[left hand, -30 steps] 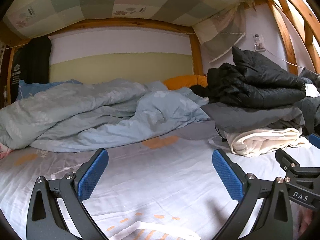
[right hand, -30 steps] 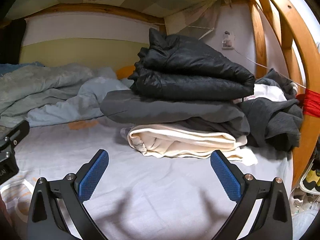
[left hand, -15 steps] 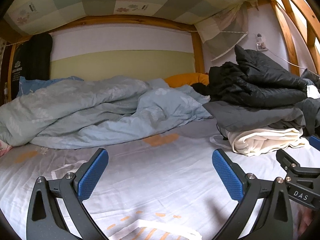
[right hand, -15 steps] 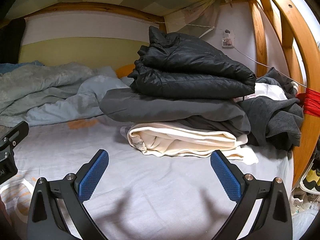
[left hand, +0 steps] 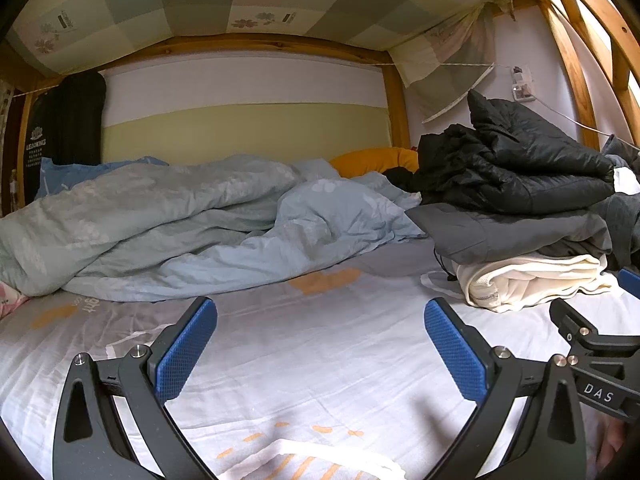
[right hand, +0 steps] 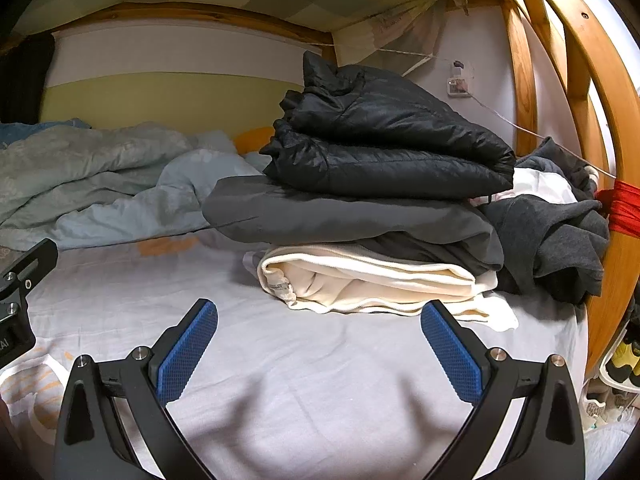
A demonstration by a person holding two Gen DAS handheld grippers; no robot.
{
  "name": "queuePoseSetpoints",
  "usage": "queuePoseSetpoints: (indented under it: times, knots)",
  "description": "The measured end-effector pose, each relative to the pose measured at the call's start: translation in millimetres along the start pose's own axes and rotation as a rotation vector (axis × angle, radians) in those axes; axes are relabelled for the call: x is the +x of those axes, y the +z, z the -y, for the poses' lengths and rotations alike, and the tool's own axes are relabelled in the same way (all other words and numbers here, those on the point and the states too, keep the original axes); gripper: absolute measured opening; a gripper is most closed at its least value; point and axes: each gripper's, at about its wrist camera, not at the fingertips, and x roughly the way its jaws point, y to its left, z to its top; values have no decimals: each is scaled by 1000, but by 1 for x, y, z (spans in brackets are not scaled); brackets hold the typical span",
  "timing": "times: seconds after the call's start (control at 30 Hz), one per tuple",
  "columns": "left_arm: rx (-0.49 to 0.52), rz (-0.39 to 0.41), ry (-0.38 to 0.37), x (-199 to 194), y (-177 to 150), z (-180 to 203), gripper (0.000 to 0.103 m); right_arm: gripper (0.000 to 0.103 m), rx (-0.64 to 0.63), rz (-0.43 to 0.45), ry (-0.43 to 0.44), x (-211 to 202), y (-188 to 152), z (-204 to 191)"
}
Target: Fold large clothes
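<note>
Barely anything is shifting since a second ago: you are keeping the left tool [left hand: 320, 354] and right tool [right hand: 318, 352] wide open, gripping nothing, over the bed sheet [right hand: 280, 360]. Reaching carelessly risks toppling the clothes stack [right hand: 376, 232] (black puffer jacket [right hand: 384, 152] sitting loosely on top), which is lying ahead-right against the bed frame [right hand: 568, 92].

Bare bed sheet [left hand: 320, 344] lies open ahead of both claws. Behind it the rumpled blue duvet [left hand: 192, 232] blocks the far side; the stack of folded clothes [right hand: 372, 208] fills the right, hard against the wooden bed frame [right hand: 616, 280].
</note>
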Motion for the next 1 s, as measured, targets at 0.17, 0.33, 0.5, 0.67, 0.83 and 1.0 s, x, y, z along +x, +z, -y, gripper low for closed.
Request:
queuePoseSetpoints:
  times: [0.17, 0.33, 0.5, 0.67, 0.83, 1.0]
  knots:
    - [-3, 4, 7, -3, 1, -3, 103, 103, 1, -2, 4, 0, 0, 0]
    - [-4, 5, 4, -3, 1, -4, 103, 103, 7, -14, 10, 2, 0, 1]
    - [-2, 4, 4, -3, 1, -4, 103, 103, 7, -15, 10, 2, 0, 1]
    - [0, -3, 6, -2, 1, -5, 103, 103, 7, -16, 12, 3, 0, 2]
    - [2, -3, 7, -2, 1, -5, 103, 103, 4, -13, 6, 1, 0, 1]
    - [-4, -9, 6, -1, 0, -6, 103, 103, -2, -11, 12, 6, 0, 2]
